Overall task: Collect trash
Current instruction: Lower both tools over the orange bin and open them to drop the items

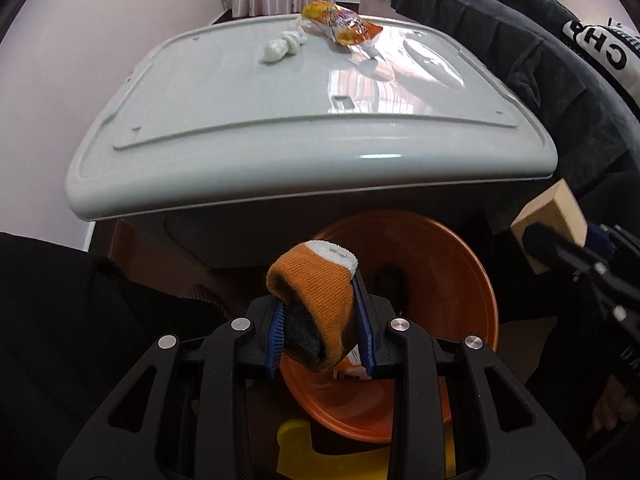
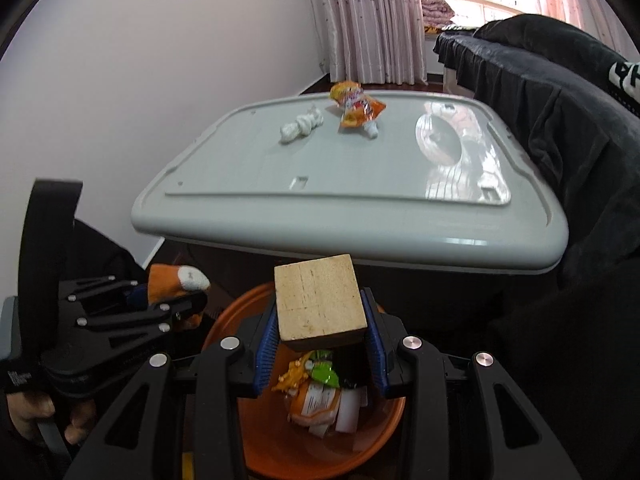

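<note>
Pale walls and pink curtains [image 2: 368,20] frame my view, with a glossy grey desk [image 2: 240,184] filling the middle of both feeds and a dark quilted cover [image 2: 560,128] draped along its right side. On the desk's far end I see a twisted white tissue [image 2: 300,126] lying just beside an orange snack wrapper [image 2: 358,108], both still on the surface. Below the desk's near edge sits an orange bin [image 2: 224,328]; from my right camera I can see crumpled packets and paper scraps [image 2: 320,392] already inside it. My left gripper [image 1: 320,324] is clamped on an orange sock [image 1: 316,292] with a white toe, the blue pads [image 1: 276,332] pressing it from both sides, and it hangs above the bin's opening. My right gripper [image 2: 320,344] is closed on a pale wooden block [image 2: 320,300], held squarely between its pads above the bin. In the right feed the left gripper shows at the left edge, sock poking out over the bin's rim, with a hand [image 2: 28,412] gripping its handle below. Something yellow [image 1: 296,436] shows under the bin in the left view; I cannot tell what it is.
</note>
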